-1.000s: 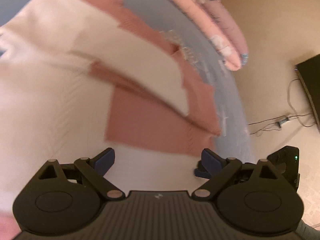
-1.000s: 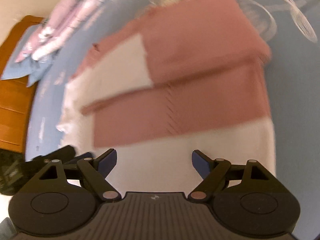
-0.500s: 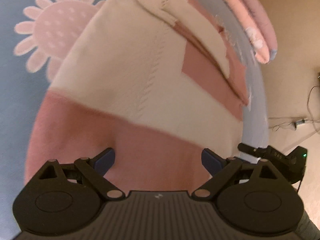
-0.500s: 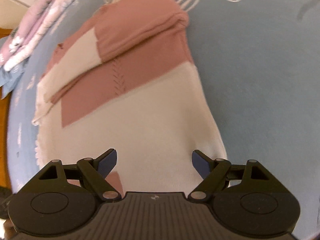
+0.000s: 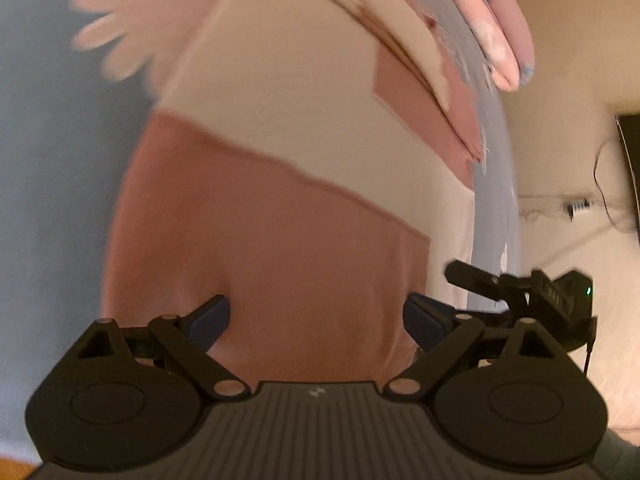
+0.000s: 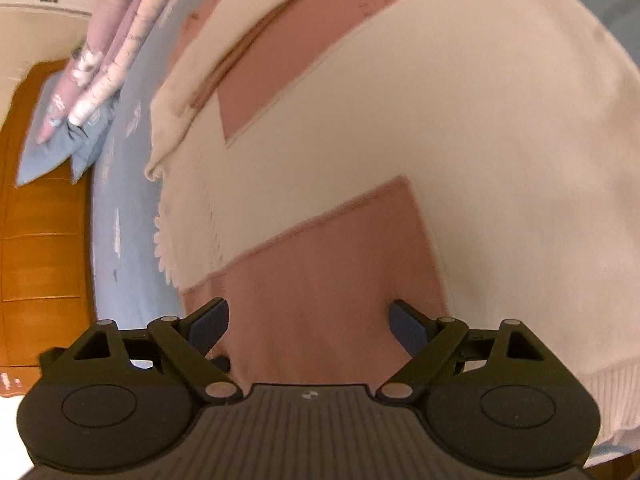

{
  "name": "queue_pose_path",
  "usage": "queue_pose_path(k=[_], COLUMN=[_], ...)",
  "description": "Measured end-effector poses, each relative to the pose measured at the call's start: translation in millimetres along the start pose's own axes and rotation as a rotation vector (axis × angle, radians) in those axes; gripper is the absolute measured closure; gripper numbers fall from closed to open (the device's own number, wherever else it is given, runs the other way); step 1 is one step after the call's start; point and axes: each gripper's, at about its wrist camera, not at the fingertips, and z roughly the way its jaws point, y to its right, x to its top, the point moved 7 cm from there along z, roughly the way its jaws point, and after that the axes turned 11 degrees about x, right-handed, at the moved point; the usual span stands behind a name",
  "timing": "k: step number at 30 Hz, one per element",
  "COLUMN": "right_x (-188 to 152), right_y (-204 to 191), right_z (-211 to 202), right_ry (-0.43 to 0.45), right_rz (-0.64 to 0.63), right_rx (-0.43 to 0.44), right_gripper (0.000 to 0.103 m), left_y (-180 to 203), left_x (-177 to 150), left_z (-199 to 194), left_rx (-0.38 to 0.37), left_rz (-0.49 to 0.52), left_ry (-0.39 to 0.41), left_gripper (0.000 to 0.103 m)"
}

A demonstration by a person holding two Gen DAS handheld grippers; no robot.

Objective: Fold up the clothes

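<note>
Left wrist view: a pink and cream colour-block sweater (image 5: 280, 184) lies spread on a blue bedsheet (image 5: 52, 160), filling the centre. Its pink panel sits directly ahead of the left tool (image 5: 316, 320), whose blue-padded fingers (image 5: 210, 320) stand wide apart with nothing between them, low over the fabric. A folded sleeve lies at 1 o'clock. A pale flower print (image 5: 124, 36) shows at 11 o'clock, a pink quilt (image 5: 500, 28) at 1 o'clock. The other tool's black body (image 5: 532, 292) sits at 3 o'clock, near the bed edge.

Right wrist view: the same sweater (image 6: 460, 120) fills the frame from 12 to 4 o'clock. The right tool (image 6: 308, 324) is spread open and empty, tilted close over a pink panel. Pillows (image 6: 60, 132) and a wooden headboard (image 6: 40, 240) lie at 9 to 10 o'clock.
</note>
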Motion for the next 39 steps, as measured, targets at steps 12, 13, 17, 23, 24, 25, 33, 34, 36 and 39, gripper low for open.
queue_pose_path(k=[12,13,17,23,24,25,33,34,36,39], right_x=[3,4,-2,-16,-15,-12,6,7,8,11], right_y=[-22,-24,-4,13,10,5,-9,-8,-7,-6], right_z=[0,5,7,-15,-15,-16,-12,-14,-15,-16], right_ry=[-0.074,-0.08,-0.115,-0.156,-0.159,-0.159,-0.131,-0.129,-0.13,-0.134], right_rz=[-0.069,-0.076,-0.04,0.019,0.003,-0.016,-0.039,-0.038,-0.041,-0.046], right_rx=[0.06,0.07,0.024,-0.004,-0.011,-0.014,0.003,0.0,-0.012,-0.022], right_gripper=[0.012,0.012,0.012,0.012,0.012,0.012,0.011,0.011,0.01,0.01], left_y=[48,48,46,47,43,39,5,1,-8,-5], left_x=[-2,-4,-20,-31,-29,-27,-11,-9,-5,0], left_z=[10,17,31,26,23,20,-4,-7,-13,-19], left_rx=[-0.038,-0.043,-0.055,-0.015,-0.004,0.007,0.097,0.108,0.131,0.159], left_rz=[0.087,0.089,0.077,0.08,0.07,0.06,-0.019,-0.029,-0.048,-0.06], left_ry=[0.05,0.042,0.019,-0.051,-0.039,-0.026,0.071,0.083,0.107,0.123], left_gripper=[0.01,0.01,0.007,0.007,0.007,0.007,0.007,0.007,0.007,0.008])
